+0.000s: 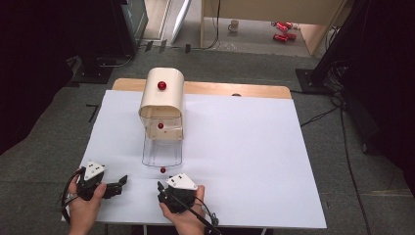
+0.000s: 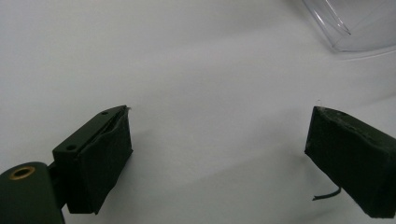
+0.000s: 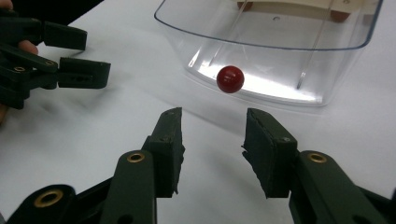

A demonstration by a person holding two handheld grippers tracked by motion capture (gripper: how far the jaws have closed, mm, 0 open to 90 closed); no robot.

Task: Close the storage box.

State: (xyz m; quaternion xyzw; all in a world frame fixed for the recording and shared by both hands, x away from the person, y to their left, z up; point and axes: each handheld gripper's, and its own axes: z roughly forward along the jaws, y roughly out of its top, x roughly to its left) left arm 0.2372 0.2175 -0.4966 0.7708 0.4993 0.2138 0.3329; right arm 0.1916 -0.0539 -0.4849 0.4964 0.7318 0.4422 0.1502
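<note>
At twelve o'clock of right gripper [image 3: 212, 140]: small red round knob [image 3: 230, 79] on clear plastic drawer [image 3: 327, 70]. Ease straight ahead, jaws apart and empty, then centre and pinch. Left gripper [image 2: 219, 154] parked, gaping, empty.

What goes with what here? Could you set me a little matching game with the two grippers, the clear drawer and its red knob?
Things:
1. left gripper
2. right gripper
3. clear drawer
4. red knob

Descriptions:
A. pulled out from the cream box
B. jaws wide apart over bare white table
C. round, on the drawer's front wall
D. jaws apart, aimed at the knob, not touching it

Pairs: 1-B, 2-D, 3-A, 4-C
</note>
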